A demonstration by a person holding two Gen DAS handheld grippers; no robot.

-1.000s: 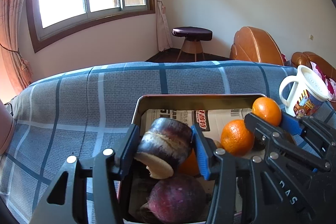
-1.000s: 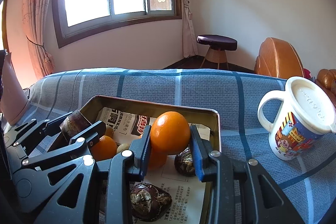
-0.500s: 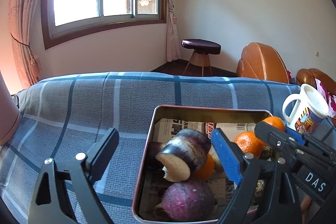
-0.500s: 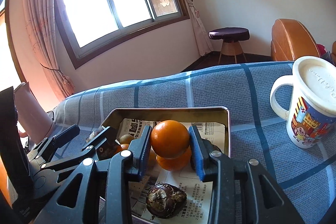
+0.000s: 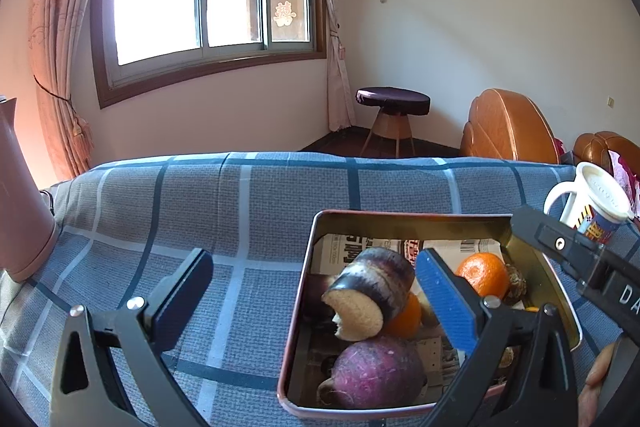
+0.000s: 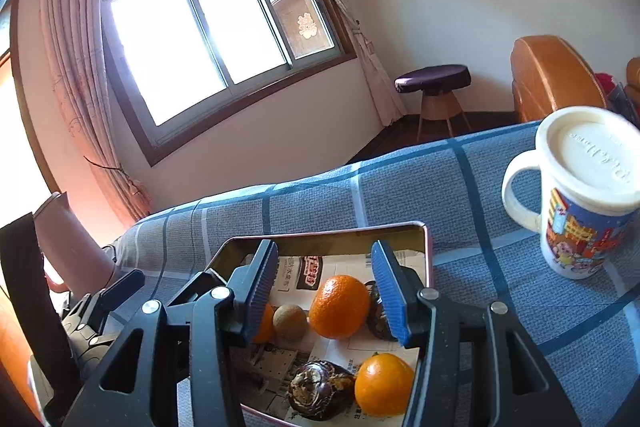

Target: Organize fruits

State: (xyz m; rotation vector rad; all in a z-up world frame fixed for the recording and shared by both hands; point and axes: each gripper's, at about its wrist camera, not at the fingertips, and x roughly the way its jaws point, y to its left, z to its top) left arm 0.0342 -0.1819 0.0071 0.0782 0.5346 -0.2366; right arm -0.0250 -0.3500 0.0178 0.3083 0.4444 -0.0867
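The left gripper [image 5: 316, 291] stands with its jaws as wide as they go, having just been opening; the cut purple-skinned cane piece [image 5: 372, 293] lies between them but touches neither pad and rests in the tin. The right gripper [image 6: 328, 293] has its jaws partly apart, also just opened; an orange [image 6: 339, 301] sits between the blue pads [image 6: 390, 297], clear of both, down on the newspaper.

A second ago each pair of jaws was clamped on its item, the cane piece in the left and the orange in the right; now both items lie loose in the tin.

The metal tin [image 5: 304, 291], lined with newspaper [image 6: 298, 273], stands on the blue checked cloth [image 5: 224, 211] over the counter. In it are also a round purple root [image 5: 376, 375], a second orange [image 6: 383, 383] near the front, a small brown fruit [image 6: 290, 322] and a dark chestnut-like piece [image 6: 320, 389]. A lidded cartoon mug [image 6: 580, 195] stands on the cloth to the right of the tin, apart from it.
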